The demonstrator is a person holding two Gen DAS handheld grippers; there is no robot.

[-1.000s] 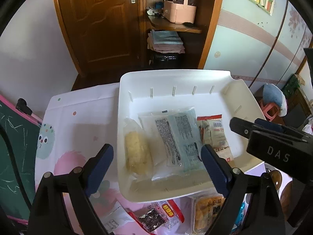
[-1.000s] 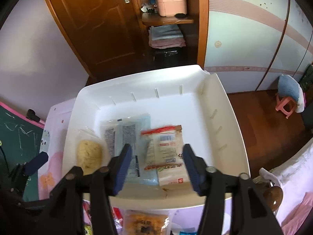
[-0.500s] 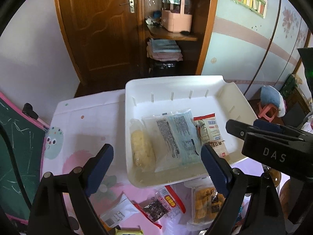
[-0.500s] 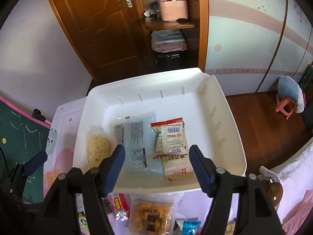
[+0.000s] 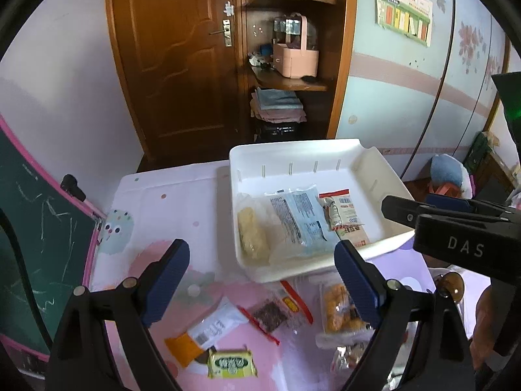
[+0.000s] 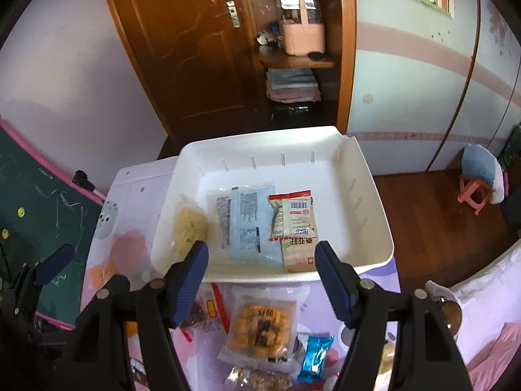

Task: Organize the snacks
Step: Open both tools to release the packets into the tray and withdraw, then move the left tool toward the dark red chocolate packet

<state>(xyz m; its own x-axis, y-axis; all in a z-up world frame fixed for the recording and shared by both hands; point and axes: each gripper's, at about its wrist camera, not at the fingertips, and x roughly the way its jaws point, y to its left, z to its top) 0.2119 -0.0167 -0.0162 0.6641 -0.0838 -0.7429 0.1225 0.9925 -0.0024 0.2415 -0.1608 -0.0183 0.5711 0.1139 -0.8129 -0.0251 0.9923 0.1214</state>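
Snacks were partly sorted: three packets lay side by side in the white bin (image 6: 364, 192), several more, including an orange-cracker pack (image 6: 260, 329), waited on the table; left gripper (image 5: 262, 278) and right gripper (image 6: 260, 283) hung spread, empty

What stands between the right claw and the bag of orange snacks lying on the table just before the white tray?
Nothing visible does. The right claw is open and empty above the table, and the bag of orange snacks lies uncovered below it, in front of the white tray.
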